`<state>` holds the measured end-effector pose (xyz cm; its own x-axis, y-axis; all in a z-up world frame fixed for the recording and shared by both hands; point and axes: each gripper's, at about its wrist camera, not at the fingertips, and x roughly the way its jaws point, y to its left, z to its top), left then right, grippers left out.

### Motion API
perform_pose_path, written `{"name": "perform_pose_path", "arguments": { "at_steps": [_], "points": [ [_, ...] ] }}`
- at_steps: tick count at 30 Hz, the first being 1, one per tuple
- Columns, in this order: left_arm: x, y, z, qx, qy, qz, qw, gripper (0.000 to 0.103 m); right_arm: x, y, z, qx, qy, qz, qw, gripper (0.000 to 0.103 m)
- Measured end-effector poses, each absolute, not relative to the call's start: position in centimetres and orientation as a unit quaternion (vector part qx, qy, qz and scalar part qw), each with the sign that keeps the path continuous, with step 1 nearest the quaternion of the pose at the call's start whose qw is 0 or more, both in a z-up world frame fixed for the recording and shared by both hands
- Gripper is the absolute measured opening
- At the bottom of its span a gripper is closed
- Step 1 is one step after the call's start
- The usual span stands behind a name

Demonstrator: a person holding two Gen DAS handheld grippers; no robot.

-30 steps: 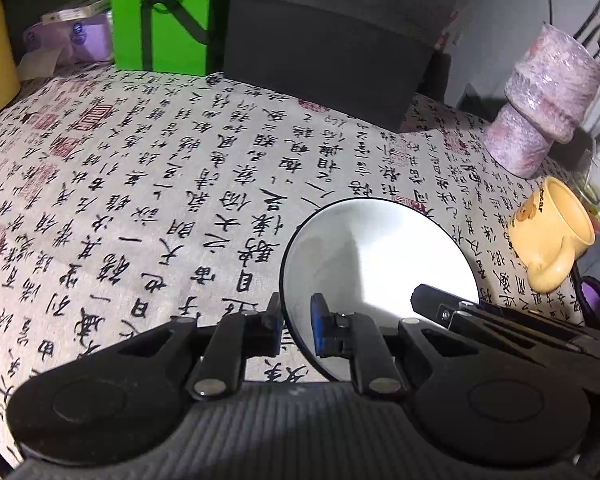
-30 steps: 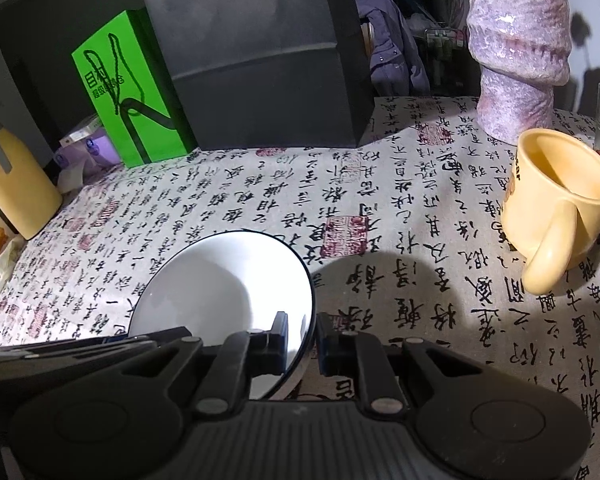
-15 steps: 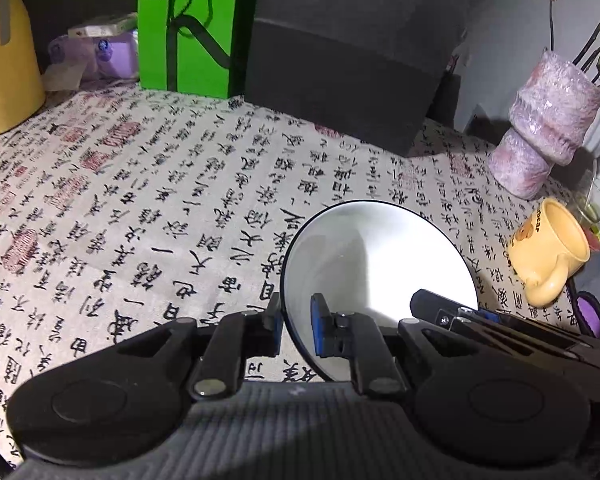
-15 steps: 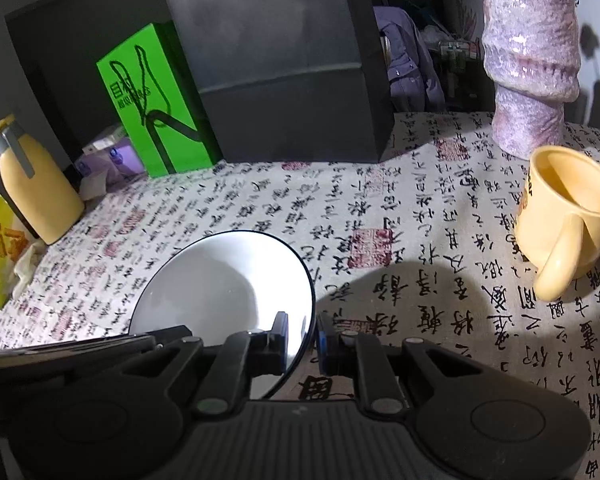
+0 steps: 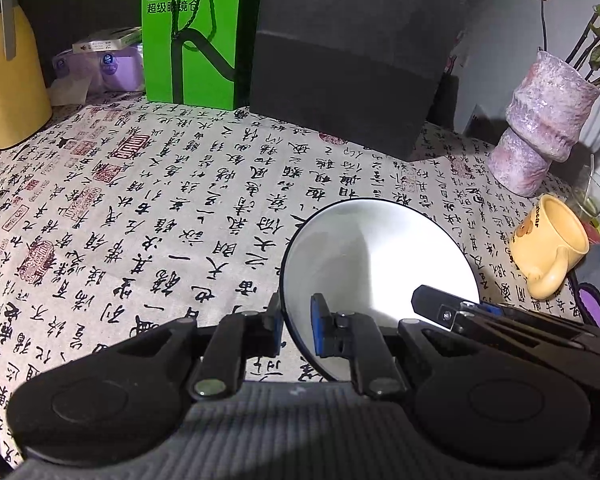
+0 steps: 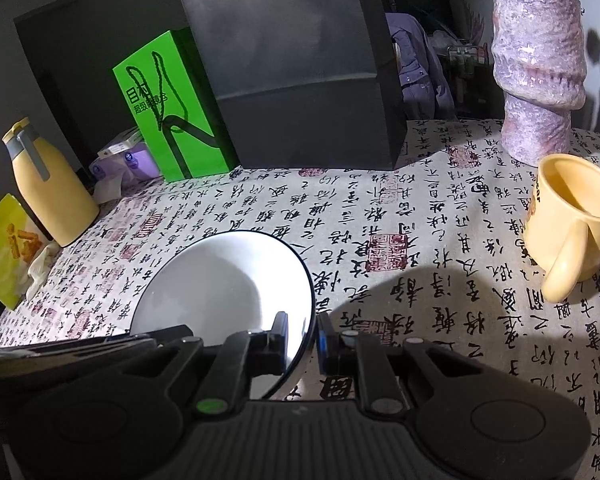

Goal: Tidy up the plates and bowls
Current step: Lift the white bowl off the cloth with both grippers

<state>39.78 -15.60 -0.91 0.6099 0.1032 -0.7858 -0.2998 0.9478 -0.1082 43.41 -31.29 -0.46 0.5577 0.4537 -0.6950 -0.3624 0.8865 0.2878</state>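
A white bowl (image 5: 380, 264) with a thin dark rim is held between both grippers above the calligraphy-print tablecloth (image 5: 160, 216). My left gripper (image 5: 296, 324) is shut on the bowl's left rim, one blue pad inside and one outside. My right gripper (image 6: 303, 334) is shut on the bowl's (image 6: 228, 284) right rim the same way. Each gripper's body shows at the edge of the other's view. The bowl looks empty.
A yellow mug (image 6: 572, 216) stands to the right, a purple vase (image 6: 536, 64) behind it. A black bag (image 5: 352, 52) and a green bag (image 5: 192, 32) stand at the back. A yellow flask (image 5: 8, 68) and purple packs are at the back left.
Both grippers have risen with the bowl held between them; the table and the back objects now show from higher up and farther away.
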Motion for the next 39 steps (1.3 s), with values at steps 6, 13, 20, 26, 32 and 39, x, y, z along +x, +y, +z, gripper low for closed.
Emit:
{"name": "perform_pose_path", "arguments": {
  "at_steps": [6,13,20,26,32,39],
  "points": [
    [39.4,-15.3,-0.8,-0.111,0.425,0.113,0.891,0.014,43.0,-30.8,-0.5,0.056,0.408,0.235,0.88,0.014],
    [39.0,-15.0,-0.5,-0.112,0.425,0.112,0.891,0.014,42.6,-30.4,-0.2,0.053,0.402,0.235,0.883,0.014],
    [38.4,-14.3,0.2,-0.112,0.415,0.117,0.895,0.014,42.1,-29.6,0.4,0.042,0.393,0.237,0.888,0.014],
    [37.5,-13.7,0.7,-0.115,0.411,0.12,0.896,0.014,41.6,-28.7,1.0,0.035,0.391,0.24,0.888,0.014],
    [36.3,-13.0,1.5,-0.12,0.404,0.123,0.898,0.014,40.6,-28.0,1.9,0.033,0.386,0.241,0.89,0.014],
    [34.7,-11.9,2.4,-0.126,0.395,0.125,0.902,0.014,39.2,-27.0,3.0,0.026,0.378,0.246,0.892,0.014]
  ]
}}
